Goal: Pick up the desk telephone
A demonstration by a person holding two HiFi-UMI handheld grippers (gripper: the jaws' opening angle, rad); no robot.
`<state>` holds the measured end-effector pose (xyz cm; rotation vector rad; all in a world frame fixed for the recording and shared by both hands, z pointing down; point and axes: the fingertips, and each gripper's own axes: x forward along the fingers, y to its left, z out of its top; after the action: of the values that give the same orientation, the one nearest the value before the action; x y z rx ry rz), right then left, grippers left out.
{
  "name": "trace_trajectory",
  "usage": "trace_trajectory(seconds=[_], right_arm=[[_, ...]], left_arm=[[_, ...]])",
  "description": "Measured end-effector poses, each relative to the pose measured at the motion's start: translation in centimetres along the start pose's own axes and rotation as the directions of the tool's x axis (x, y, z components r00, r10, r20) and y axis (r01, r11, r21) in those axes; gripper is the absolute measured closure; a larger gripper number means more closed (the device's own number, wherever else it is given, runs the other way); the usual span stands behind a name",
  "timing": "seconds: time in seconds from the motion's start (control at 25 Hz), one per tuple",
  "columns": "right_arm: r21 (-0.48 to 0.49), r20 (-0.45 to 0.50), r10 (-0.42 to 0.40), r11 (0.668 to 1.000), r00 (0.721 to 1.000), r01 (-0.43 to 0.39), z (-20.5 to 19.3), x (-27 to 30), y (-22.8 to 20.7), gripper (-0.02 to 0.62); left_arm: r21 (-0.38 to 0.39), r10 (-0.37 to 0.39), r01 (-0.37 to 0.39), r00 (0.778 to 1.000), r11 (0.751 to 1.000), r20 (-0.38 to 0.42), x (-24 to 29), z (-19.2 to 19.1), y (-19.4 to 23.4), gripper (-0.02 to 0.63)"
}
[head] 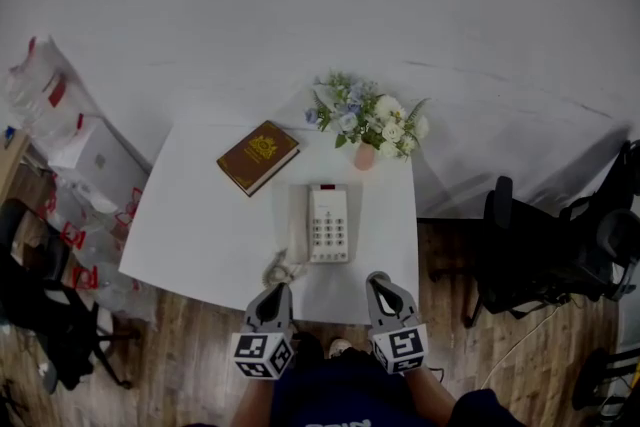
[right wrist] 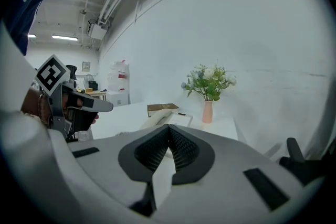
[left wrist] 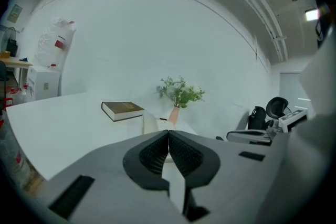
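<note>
A white desk telephone (head: 321,224) lies on the white table (head: 190,235), its handset on the left side and its coiled cord (head: 278,268) trailing toward the near edge. It shows partly behind the jaws as the telephone (left wrist: 150,124) in the left gripper view and the telephone (right wrist: 163,119) in the right gripper view. My left gripper (head: 276,293) hangs shut and empty at the table's near edge, left of the phone's line. My right gripper (head: 379,283) is shut and empty too, just right of it. Both point at the table from the front.
A brown book (head: 258,156) lies behind and left of the phone. A pink vase of flowers (head: 366,127) stands at the back right of the table. A dark office chair (head: 520,255) is on the right, another chair (head: 40,305) and plastic-wrapped boxes (head: 80,155) on the left.
</note>
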<state>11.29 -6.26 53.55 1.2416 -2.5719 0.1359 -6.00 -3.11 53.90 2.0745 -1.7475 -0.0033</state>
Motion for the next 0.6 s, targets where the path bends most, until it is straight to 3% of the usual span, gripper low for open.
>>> trace_trajectory(seconds=[0.36, 0.6], right_arm=[[0.027, -0.037, -0.087, 0.996, 0.996, 0.088, 0.9, 4.3, -0.1, 0.572], [0.070, -0.059, -0.174, 0.981, 0.983, 0.178, 2.3, 7.7, -1.5, 0.572]], left_arm=[[-0.039, -0.110, 0.108, 0.990, 0.993, -0.083, 5.0, 1.3, 3.9, 0.589], [-0.033, -0.212, 0.209, 0.968, 0.977, -0.132, 10.0, 3.5, 5.5, 0.589]])
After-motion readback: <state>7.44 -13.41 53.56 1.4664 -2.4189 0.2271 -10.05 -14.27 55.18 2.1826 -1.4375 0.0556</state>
